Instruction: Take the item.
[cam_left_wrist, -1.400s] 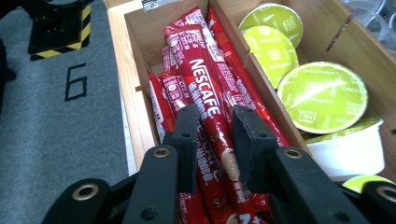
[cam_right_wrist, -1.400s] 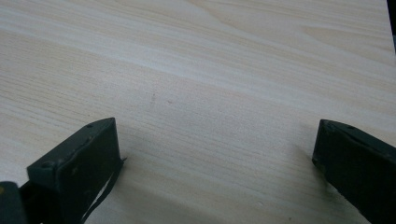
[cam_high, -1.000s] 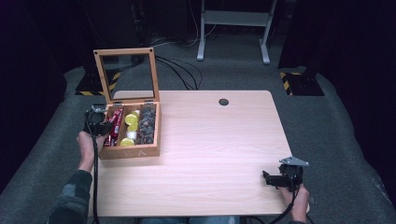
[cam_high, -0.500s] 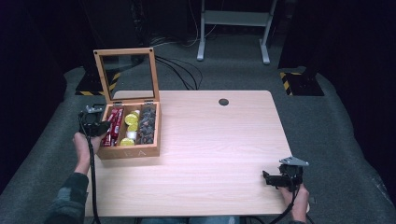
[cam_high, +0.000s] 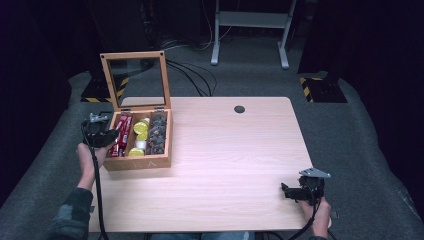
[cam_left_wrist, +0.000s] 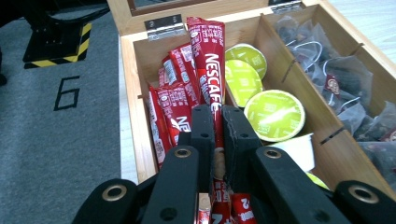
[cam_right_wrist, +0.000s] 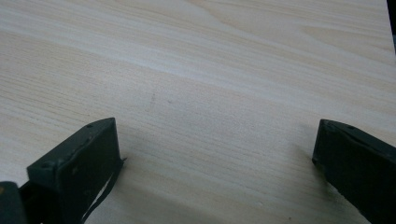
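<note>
Red coffee sticks fill the left compartment of the wooden box, which sits at the left side of the surface with its glass lid propped upright, presumably so the contents can be reached. The left gripper has its jaws pressed onto one tall Nescafe stick, pinching it near its lower half while the top stands above its neighbours; it looks like the stick is being drawn out of the box. Green-topped capsules lie in the middle compartment and tea bags in the right one. Over at the near right corner, the right gripper rests low on bare wood, jaws spread wide and holding nothing, likely just waiting.
</note>
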